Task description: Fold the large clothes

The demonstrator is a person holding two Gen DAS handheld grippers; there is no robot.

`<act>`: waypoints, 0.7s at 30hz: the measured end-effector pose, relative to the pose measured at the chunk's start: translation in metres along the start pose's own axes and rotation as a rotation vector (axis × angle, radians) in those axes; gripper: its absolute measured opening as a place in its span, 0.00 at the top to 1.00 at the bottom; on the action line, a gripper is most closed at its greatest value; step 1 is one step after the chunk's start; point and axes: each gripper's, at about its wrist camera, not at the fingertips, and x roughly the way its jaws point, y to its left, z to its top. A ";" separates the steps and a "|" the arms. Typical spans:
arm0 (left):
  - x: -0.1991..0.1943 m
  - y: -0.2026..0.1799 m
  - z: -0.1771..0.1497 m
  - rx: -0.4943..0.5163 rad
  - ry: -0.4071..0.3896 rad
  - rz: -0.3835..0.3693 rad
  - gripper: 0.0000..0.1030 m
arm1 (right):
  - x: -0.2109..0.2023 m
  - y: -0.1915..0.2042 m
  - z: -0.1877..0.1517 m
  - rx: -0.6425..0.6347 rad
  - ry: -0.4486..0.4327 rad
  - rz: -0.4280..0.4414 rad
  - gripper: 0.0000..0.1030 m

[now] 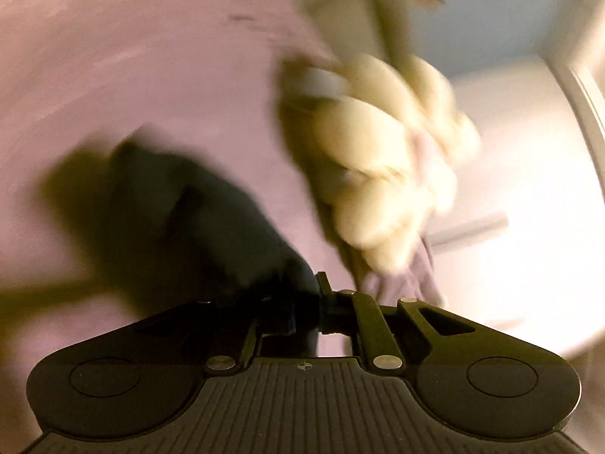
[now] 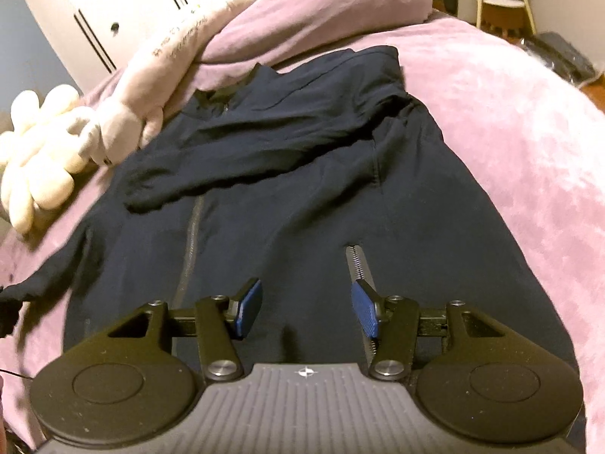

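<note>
- Jacket (image 2: 287,174), dark navy, lies spread on the pink bed cover (image 2: 510,132), with one sleeve (image 2: 227,162) already laid across the chest, so the fold seems partly done.
- Right gripper (image 2: 307,312) hovers over the hem with its jaws wide apart and holding nothing, probably ready to take the lower edge beside the zipper (image 2: 357,261).
- Left gripper (image 1: 315,302) has its jaws closed on dark cloth, most likely the other sleeve; the left view is blurred, so I judge this with care.
- Cream plush toy (image 2: 41,151) lies just beside the jacket and may disturb the fold.
</note>
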 end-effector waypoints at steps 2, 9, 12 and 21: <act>0.000 -0.051 -0.021 0.150 0.052 -0.069 0.89 | -0.002 -0.002 -0.001 0.009 -0.009 0.004 0.49; 0.006 -0.198 -0.199 0.592 0.414 -0.384 0.57 | -0.013 -0.007 -0.001 0.051 -0.041 0.055 0.49; 0.011 -0.204 -0.277 0.675 0.602 -0.395 0.29 | -0.015 -0.017 -0.002 0.081 -0.042 0.079 0.49; 0.003 -0.134 -0.313 0.862 0.594 -0.039 0.26 | 0.029 -0.011 0.014 0.135 0.021 0.204 0.49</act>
